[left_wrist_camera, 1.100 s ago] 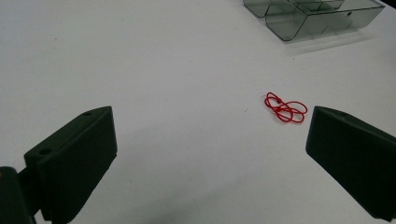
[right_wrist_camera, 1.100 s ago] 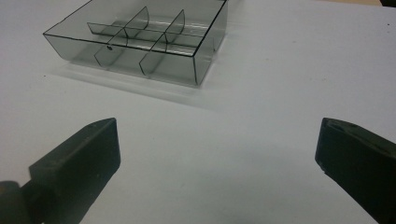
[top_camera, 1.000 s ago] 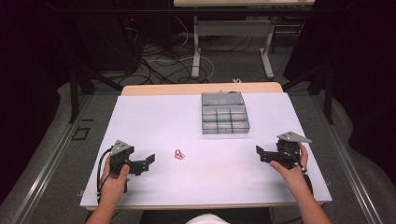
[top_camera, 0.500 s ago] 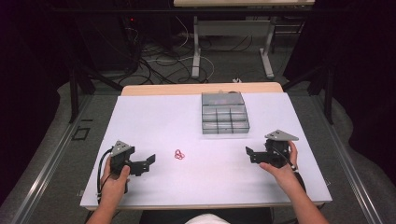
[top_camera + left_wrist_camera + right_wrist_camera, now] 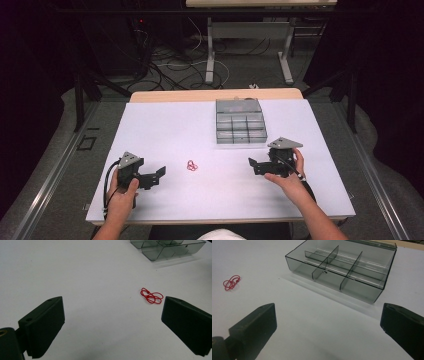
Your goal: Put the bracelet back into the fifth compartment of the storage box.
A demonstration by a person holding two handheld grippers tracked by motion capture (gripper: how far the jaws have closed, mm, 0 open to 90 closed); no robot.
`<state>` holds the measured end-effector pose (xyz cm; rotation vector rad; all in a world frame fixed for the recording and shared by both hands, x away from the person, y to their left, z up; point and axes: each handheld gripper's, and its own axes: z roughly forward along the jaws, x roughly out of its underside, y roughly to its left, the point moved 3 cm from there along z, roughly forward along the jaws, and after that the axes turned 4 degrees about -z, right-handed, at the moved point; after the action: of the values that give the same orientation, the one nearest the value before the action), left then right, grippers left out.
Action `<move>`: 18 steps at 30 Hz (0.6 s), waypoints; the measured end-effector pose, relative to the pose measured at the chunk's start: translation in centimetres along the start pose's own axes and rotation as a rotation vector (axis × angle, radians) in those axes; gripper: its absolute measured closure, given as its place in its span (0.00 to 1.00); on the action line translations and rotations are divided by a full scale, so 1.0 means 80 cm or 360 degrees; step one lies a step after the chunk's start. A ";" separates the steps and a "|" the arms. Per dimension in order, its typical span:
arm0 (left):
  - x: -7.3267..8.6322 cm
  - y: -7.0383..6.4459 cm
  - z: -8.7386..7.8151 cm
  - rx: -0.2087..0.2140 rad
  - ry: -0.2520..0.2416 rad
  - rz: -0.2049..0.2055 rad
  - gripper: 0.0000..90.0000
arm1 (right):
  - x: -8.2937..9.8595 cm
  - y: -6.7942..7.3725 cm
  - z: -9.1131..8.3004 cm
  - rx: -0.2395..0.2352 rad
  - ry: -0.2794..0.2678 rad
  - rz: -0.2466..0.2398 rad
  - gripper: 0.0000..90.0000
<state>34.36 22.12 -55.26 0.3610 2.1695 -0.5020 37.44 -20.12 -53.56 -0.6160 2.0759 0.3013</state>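
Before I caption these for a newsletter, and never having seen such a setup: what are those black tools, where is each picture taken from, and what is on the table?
A person sits at a white table with a hand-held two-jaw gripper in each hand. The high view looks down from above: the left gripper is at its left, the right gripper at its right. The other two pictures come from cameras riding on those grippers, so the black blocks at the bottom are their own jaws, spread apart. On the table lie a small red elastic band and a clear grey compartment box. Both grippers are open and hold nothing.
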 end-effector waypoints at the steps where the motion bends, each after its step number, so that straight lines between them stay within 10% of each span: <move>1: 0.000 0.000 0.000 -0.0002 -0.0001 -0.0005 0.06 | -0.001 0.003 0.001 -0.0010 0.0003 0.0012 0.00; 18: -0.002 0.004 -0.001 -0.0115 -0.0019 0.0010 0.00 | -0.027 0.044 0.028 -0.0111 0.0037 -0.0072 0.01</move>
<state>34.54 22.41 -55.19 0.3245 2.1677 -0.4198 38.16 -15.48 -53.05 -0.7103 2.0778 0.3436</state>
